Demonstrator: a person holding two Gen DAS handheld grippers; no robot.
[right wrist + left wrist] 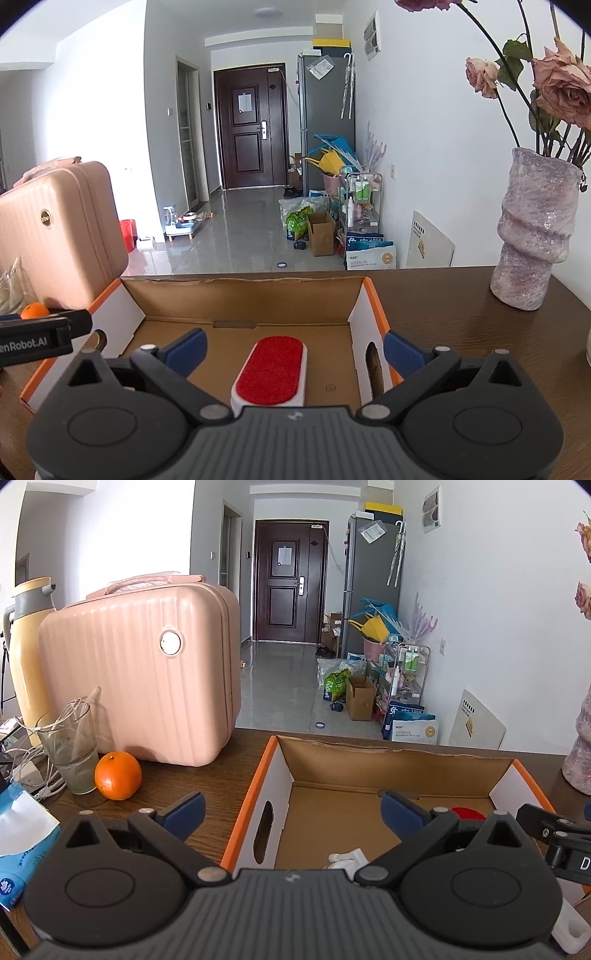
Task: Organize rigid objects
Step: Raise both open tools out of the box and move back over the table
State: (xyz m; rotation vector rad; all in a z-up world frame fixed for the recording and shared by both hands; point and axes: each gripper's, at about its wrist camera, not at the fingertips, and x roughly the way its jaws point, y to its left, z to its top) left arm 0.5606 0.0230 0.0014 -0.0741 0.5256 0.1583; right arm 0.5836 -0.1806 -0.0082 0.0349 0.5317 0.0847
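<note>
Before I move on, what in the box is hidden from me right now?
- Left wrist: white item in the box, mostly hidden behind the left tongs.
- Left wrist: red brush, only a sliver shows.
- Right wrist: the brush's near end, covered by the right tongs.

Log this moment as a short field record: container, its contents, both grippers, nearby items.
container: open cardboard box with orange edges, on a dark wooden table
contents: red-faced lint brush flat on the box floor; small white plastic piece near the front
left gripper: jaws open, empty, straddling the box's left wall
right gripper: jaws open, empty, straddling the box's right wall, brush between the jaws
left of box: orange, glass, pink suitcase
right of box: vase with dried roses
</note>
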